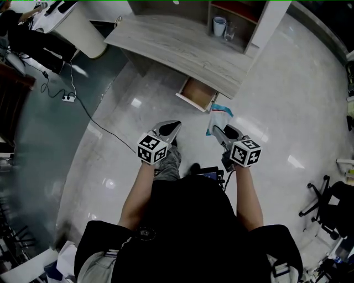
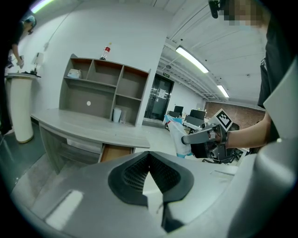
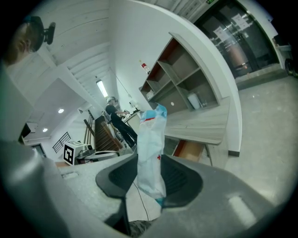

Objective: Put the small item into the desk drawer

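Right gripper clamped on a packet, short of the open drawer

Right gripper held its jaws pressed on the lower part of a white-and-blue plastic packet with a small red cross, the rest standing up above the pads; left gripper, alongside it, had its jaws together with nothing between; both pointed across a pale glossy floor at a grey wood-grain desk; under the desk's near edge a drawer stood pulled out, the packet in the air apart from it; a shelf unit on the desk held a white cup
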